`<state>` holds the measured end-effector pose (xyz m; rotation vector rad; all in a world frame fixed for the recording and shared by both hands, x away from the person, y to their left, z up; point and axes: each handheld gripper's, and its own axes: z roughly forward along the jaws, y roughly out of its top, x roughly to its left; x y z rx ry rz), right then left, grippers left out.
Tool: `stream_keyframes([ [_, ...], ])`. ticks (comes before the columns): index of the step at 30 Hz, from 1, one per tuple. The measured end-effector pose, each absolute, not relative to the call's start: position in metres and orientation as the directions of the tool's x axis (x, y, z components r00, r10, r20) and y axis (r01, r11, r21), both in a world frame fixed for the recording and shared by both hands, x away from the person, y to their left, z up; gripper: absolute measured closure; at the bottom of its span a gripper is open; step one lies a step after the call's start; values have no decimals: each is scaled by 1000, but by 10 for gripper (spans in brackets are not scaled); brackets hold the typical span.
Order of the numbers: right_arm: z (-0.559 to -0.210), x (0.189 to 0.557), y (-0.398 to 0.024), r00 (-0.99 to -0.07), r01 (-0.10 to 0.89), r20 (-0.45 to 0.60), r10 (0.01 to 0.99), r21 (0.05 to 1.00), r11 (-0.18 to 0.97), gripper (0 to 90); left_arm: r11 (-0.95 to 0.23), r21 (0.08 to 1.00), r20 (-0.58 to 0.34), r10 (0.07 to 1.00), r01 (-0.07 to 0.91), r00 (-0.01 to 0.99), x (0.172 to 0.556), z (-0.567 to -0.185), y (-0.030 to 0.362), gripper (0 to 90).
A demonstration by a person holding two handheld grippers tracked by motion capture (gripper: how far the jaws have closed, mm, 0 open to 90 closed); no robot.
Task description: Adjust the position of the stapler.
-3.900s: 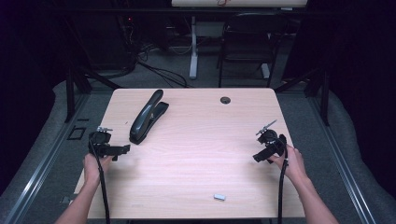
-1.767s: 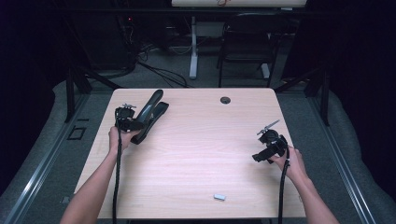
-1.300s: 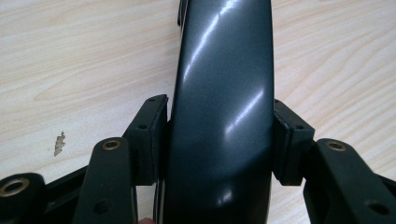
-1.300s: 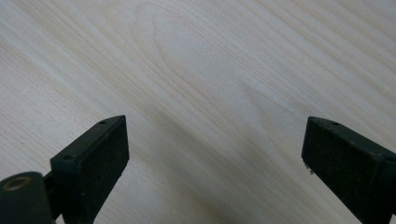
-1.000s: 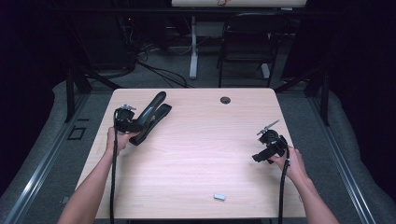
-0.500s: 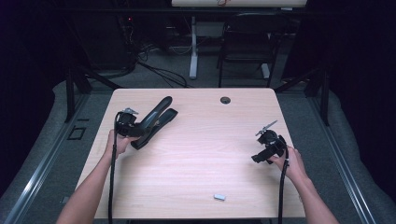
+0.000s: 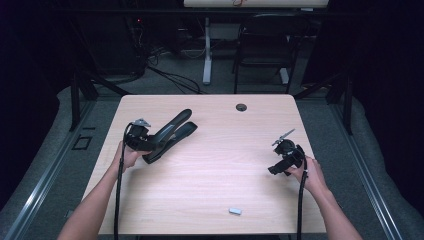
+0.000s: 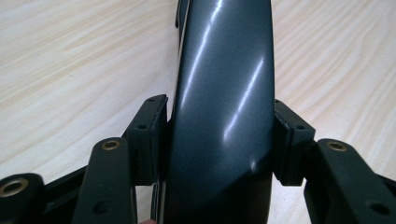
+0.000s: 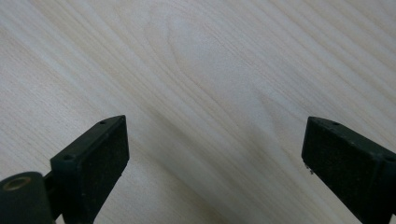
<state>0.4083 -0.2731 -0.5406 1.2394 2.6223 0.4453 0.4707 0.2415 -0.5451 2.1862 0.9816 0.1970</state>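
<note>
We find the left gripper [image 7: 145, 142] clamped on the black stapler [image 7: 170, 134] at the table's [image 7: 210, 200] left side; right gripper [image 7: 284, 161] spread, idle. We advise keeping the pinch square and centred while repositioning.

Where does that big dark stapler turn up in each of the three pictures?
High view: the stapler lies left of centre on the table, its near end in the left gripper.
Left gripper view: it rises up the middle, clamped between the jaws.
Right gripper view: not in it; open jaws over bare wood.
Shared landmark: the pale wood-grain tabletop.
</note>
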Motion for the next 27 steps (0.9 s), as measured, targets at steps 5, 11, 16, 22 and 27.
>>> stream_keyframes([
  [5, -539, 410, -269, -632, 711, -64, 773, 350, 610, 70, -495, 661, -145, 654, 564, 743, 465, -544, 234, 462],
  [11, -540, 410, -268, -634, 708, -60, 771, 356, 610, 70, -526, 657, -143, 616, 540, 775, 460, -544, 228, 462],
  [16, -540, 410, -269, -634, 707, -66, 770, 354, 612, 70, -551, 656, -149, 576, 516, 804, 456, -544, 223, 461],
  [22, -541, 410, -268, -633, 707, -61, 772, 359, 609, 71, -570, 657, -150, 544, 494, 826, 453, -544, 218, 461],
  [27, -543, 409, -266, -628, 710, -50, 777, 372, 598, 70, -593, 653, -152, 507, 472, 848, 450, -544, 213, 460],
])
